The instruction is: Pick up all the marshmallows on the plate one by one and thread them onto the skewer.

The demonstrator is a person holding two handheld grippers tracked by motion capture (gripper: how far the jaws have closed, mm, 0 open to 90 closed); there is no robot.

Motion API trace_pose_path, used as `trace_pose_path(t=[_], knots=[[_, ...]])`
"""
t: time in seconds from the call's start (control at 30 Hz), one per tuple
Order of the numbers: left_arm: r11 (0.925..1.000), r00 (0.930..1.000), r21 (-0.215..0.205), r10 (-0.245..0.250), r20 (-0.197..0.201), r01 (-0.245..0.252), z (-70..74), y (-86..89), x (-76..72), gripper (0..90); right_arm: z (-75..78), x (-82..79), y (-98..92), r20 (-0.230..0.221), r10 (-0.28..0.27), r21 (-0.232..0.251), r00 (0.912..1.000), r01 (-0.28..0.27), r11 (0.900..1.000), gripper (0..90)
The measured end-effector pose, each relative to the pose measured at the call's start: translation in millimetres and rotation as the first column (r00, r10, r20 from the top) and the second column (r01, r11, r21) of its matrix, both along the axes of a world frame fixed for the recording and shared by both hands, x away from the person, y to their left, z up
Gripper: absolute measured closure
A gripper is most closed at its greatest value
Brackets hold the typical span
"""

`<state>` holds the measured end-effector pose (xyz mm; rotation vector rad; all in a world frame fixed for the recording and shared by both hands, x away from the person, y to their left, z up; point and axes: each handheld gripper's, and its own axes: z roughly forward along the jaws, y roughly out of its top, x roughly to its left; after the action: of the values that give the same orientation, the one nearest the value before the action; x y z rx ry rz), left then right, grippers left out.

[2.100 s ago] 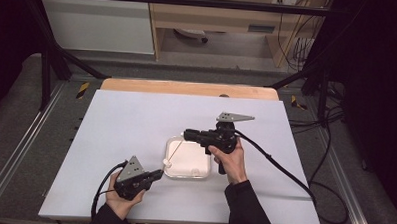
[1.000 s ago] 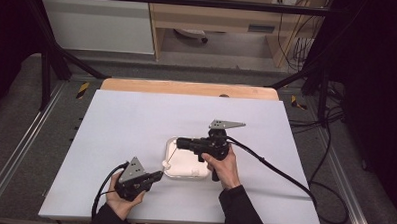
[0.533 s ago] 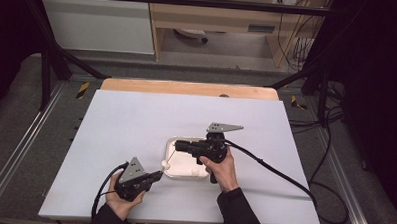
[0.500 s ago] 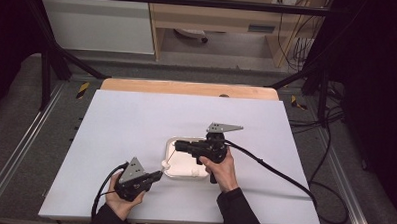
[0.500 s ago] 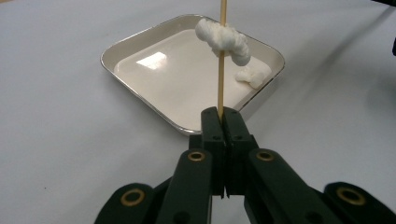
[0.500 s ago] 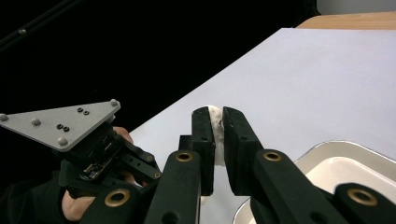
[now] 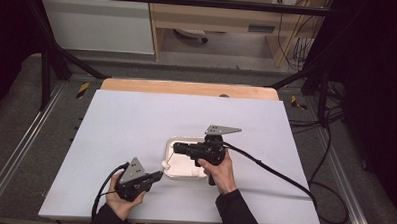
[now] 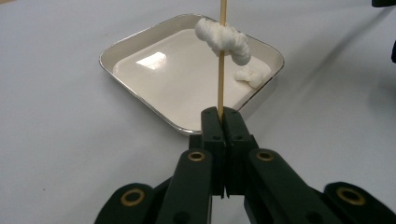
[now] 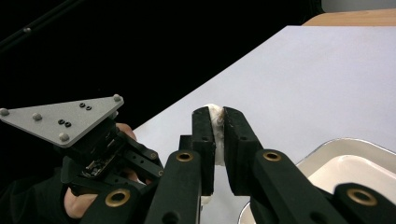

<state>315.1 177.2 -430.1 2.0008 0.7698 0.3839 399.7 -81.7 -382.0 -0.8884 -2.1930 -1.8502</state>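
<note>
Moved: the right gripper [image 7: 177,149] is sitting farther toward the person and the left than two seconds ago, now over the tray [image 7: 184,169]; the left gripper [image 7: 156,175] is keeping its place beside the tray's near left corner.
Left fingers: pressed together on a skewer [image 8: 221,70], pinching its lower end; the stick is rising straight up from the fingers [image 8: 215,126] with a white marshmallow [image 8: 223,38] threaded on it.
Right fingers: standing narrow, clamping a second white marshmallow [image 9: 215,135] between the pads [image 9: 203,140].
Tray: resting on the white tabletop [image 7: 136,125], with one more white lump [image 8: 252,75] lying at its far edge.
Hidden: the skewer's top is running out of the left gripper view; in the high view the stick is showing as a thin line, and the right gripper is covering part of the tray; most of the held marshmallow is tucked behind the right fingers.
Unchanged: the tray is lying where it was before.
</note>
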Motion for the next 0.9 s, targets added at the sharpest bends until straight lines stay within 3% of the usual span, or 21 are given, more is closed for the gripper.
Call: trace_pose_path(t=[0.47,0.53,0.57,0.6,0.63,0.7,0.87,0.9], knots=[[1.0000,1.0000,0.007,-0.006,0.002,0.006,-0.3,-2.2,2.5,89.5,-7.7,-1.4,-2.6,-0.018,-0.001,0.003,0.9998,0.001,1.000,84.6],[1.0000,1.0000,0.001,-0.004,0.003,0.004,0.1,-2.1,2.9,89.5,-8.2,-1.6,-1.7,-0.022,0.003,0.006,0.9997,-0.003,1.000,84.6],[0.9988,0.9997,-0.044,-0.018,0.017,0.019,3.1,-1.8,2.6,89.5,-9.5,-1.8,-1.1,-0.025,0.006,-0.002,0.9997,-0.006,1.000,84.6],[0.9997,0.9996,-0.022,-0.006,0.029,0.007,8.4,-4.8,2.2,89.5,-13.9,-2.0,3.4,-0.055,0.049,-0.053,0.9973,-0.052,0.997,84.0],[0.9995,0.9980,0.027,0.011,0.062,-0.013,8.5,-7.6,1.6,89.5,-21.4,-4.6,9.6,-0.061,0.066,-0.055,0.9960,-0.069,0.996,84.3],[0.9999,0.9998,-0.012,0.013,0.012,-0.013,4.4,-4.8,3.7,89.5,-25.0,-5.9,12.6,-0.039,0.048,-0.047,0.9981,-0.050,0.998,84.3],[0.9998,0.9999,-0.020,0.007,0.014,-0.007,4.6,-3.6,4.6,89.4,-23.6,-4.8,12.6,-0.032,0.041,-0.054,0.9987,-0.042,0.998,82.1],[0.9999,0.9999,-0.014,0.009,0.011,-0.008,3.3,-3.4,5.0,89.4,-22.5,-5.1,11.9,-0.024,0.026,-0.062,0.9994,-0.027,0.998,78.3]])
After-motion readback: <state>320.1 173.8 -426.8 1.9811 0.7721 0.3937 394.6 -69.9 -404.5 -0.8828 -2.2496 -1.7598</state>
